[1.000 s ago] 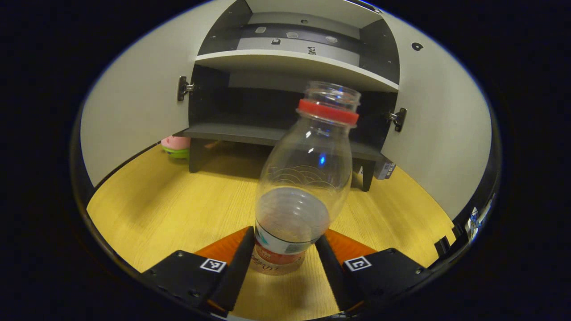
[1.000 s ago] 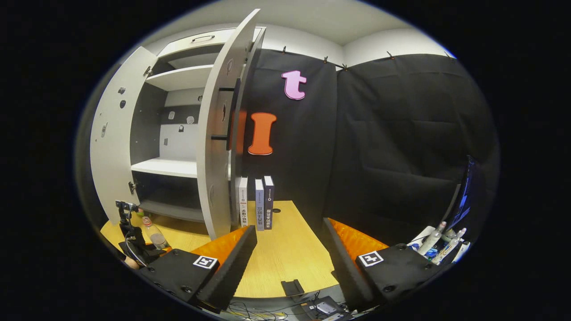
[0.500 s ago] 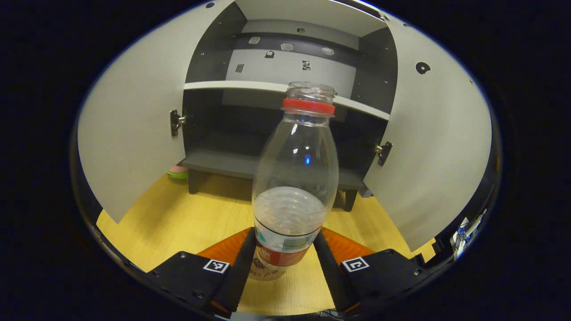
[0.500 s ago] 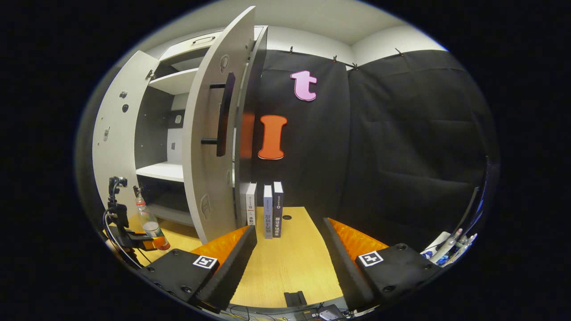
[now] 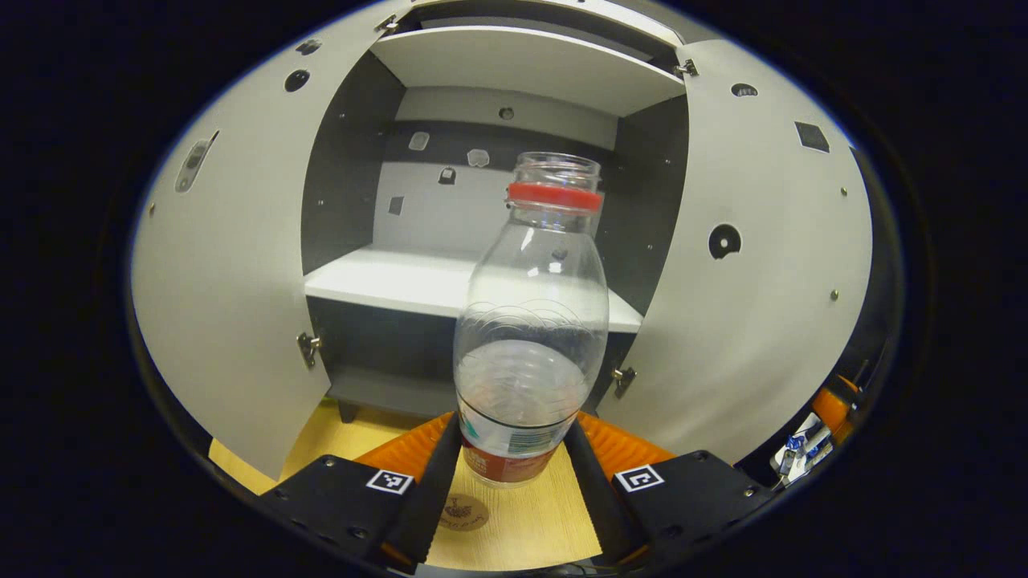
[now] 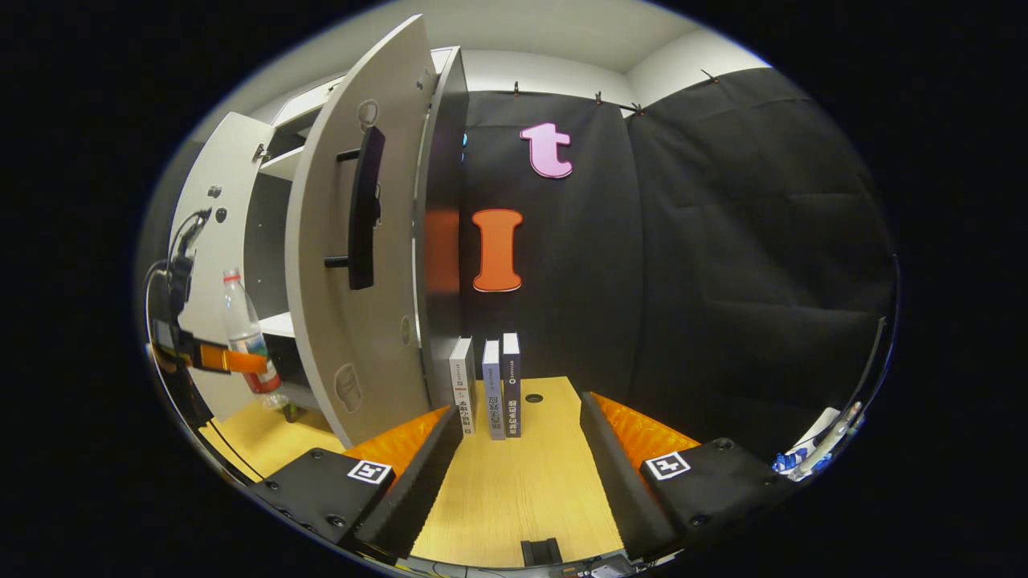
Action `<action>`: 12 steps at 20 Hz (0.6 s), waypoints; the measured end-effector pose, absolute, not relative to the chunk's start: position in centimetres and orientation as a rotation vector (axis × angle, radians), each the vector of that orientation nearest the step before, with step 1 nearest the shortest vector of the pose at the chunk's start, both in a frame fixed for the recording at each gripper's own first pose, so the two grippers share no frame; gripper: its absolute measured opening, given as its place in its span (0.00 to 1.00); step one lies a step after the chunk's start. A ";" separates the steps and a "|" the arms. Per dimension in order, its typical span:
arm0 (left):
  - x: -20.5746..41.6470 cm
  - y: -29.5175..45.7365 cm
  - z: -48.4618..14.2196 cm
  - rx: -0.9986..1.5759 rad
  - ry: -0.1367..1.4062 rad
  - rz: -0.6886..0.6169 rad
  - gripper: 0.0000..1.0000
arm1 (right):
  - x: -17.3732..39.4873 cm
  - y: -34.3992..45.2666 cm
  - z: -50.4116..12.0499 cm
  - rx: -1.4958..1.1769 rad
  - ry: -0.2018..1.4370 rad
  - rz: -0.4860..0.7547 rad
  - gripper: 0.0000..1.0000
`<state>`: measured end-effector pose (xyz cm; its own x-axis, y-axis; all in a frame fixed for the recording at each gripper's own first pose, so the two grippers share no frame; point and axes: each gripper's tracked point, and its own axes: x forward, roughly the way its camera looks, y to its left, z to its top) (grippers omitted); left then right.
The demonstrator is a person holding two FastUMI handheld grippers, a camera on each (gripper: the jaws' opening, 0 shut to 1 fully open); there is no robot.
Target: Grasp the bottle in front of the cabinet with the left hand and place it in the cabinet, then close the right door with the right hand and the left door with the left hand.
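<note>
Left gripper view: at nine o'clock, left door [image 5: 233,305] swung wide open. At centre, clear bottle [image 5: 530,321] with a red neck ring, no cap, upright, lifted off the yellow table [image 5: 522,522], clamped at its labelled base between both fingers of the left gripper [image 5: 510,461]. Behind it, open cabinet [image 5: 353,185] with a white shelf [image 5: 385,281] at mid-height. At three o'clock, right door [image 5: 755,297], also open.

Right gripper view: at nine o'clock, same bottle [image 6: 245,333] held up in front of the cabinet opening. At eleven o'clock, right door's outer face with a dark handle [image 6: 361,209]. At six o'clock, three books [image 6: 486,385] standing on the table, then right gripper [image 6: 522,474] with fingers spread apart, holding nothing.
</note>
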<state>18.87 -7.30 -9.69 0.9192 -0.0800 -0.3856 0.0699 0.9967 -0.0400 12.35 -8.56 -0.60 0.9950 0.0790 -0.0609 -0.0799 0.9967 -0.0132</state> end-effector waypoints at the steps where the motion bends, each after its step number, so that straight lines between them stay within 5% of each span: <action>1: 19.7 -7.3 -8.5 -0.011 0.384 -0.075 0.77 | 12.7 -9.1 -0.9 -0.010 0.065 0.070 0.98; 12: 31.3 -9.3 0.9 -0.010 0.234 -0.099 0.77 | 14.0 -13.8 -2.4 0.036 0.092 -0.021 0.99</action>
<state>31.29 -9.28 0.90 0.9678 -0.0990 -0.2313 0.0968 0.9951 -0.0213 13.96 -13.77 -2.35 0.9955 -0.0192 -0.0927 0.0225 0.9991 0.0349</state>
